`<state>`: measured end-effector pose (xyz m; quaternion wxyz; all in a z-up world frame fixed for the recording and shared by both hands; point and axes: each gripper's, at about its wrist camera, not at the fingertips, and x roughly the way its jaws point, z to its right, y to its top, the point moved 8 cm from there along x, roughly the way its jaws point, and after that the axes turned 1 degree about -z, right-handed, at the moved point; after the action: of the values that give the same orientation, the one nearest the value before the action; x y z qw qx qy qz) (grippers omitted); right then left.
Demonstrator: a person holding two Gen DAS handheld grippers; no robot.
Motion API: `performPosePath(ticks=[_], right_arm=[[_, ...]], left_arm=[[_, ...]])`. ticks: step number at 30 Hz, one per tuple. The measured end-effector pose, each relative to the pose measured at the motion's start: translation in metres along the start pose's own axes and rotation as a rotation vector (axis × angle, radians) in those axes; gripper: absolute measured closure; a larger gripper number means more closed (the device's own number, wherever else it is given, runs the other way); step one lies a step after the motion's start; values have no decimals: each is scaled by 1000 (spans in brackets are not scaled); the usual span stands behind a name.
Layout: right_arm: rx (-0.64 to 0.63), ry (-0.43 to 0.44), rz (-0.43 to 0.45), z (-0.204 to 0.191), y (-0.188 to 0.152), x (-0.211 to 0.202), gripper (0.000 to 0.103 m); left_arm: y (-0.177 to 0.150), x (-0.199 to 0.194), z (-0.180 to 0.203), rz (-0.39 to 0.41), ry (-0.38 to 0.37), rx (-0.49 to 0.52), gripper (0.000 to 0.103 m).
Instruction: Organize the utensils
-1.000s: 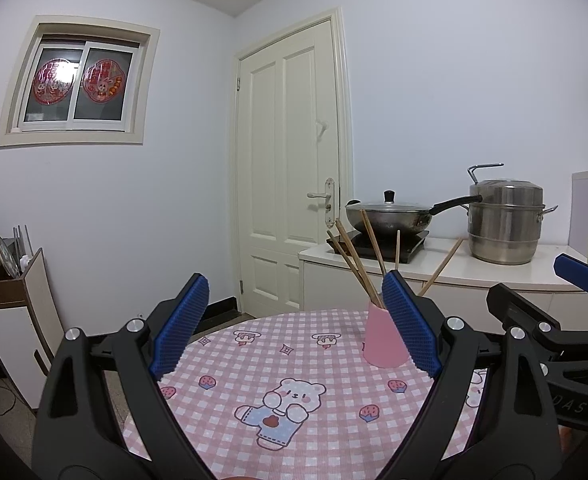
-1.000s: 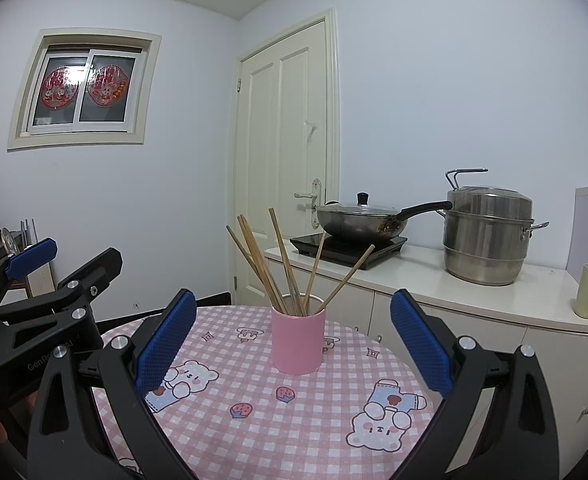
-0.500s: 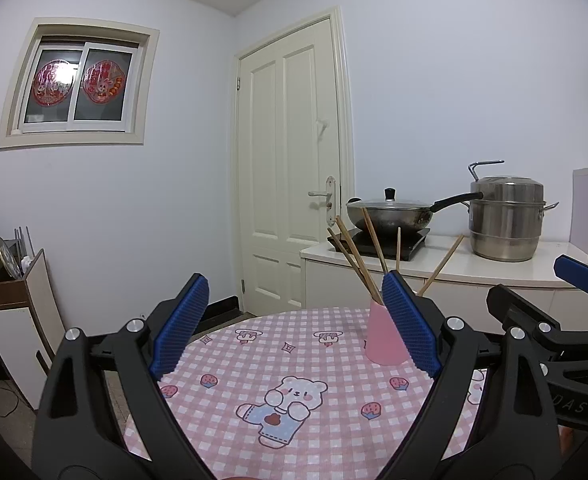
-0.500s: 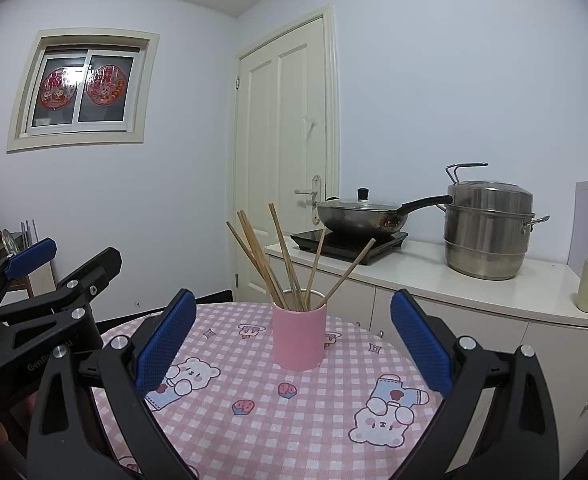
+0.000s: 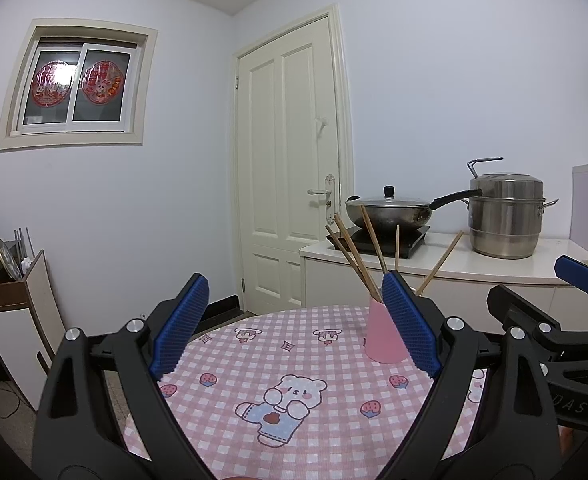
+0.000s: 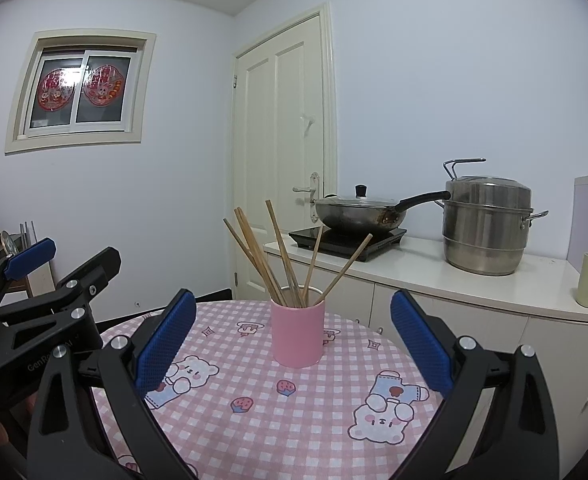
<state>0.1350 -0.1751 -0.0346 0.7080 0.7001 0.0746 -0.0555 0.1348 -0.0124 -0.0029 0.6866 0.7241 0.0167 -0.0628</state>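
**Operator:** While both tools are hovering over the table (image 6: 254, 432), I am keeping them released: the left tool (image 5: 294, 332) is standing wide with nothing between its pads, and the right tool (image 6: 294, 344) is doing the same.

**Observer:** Where are the utensils sitting?

**Operator:** The chopsticks (image 6: 282, 256) are fanning out of the pink cup (image 6: 297, 334), which is standing upright on the checked cloth ahead of the right tool and well apart from its pads.

**Observer:** What is worrying you?

**Operator:** I am thinking the splayed sticks are the risk. If a pad is brushing one on the approach, it could be levering the light cup over. From the left view its right pad is hiding part of the cup, so I am probably misjudging the gap there.
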Motion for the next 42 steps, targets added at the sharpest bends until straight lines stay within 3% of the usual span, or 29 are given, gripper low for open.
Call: performPosePath(ticks=[42], right_arm=[[5, 1, -4, 0, -2, 0, 8]], left_arm=[[-1, 1, -2, 3, 8, 7, 16]])
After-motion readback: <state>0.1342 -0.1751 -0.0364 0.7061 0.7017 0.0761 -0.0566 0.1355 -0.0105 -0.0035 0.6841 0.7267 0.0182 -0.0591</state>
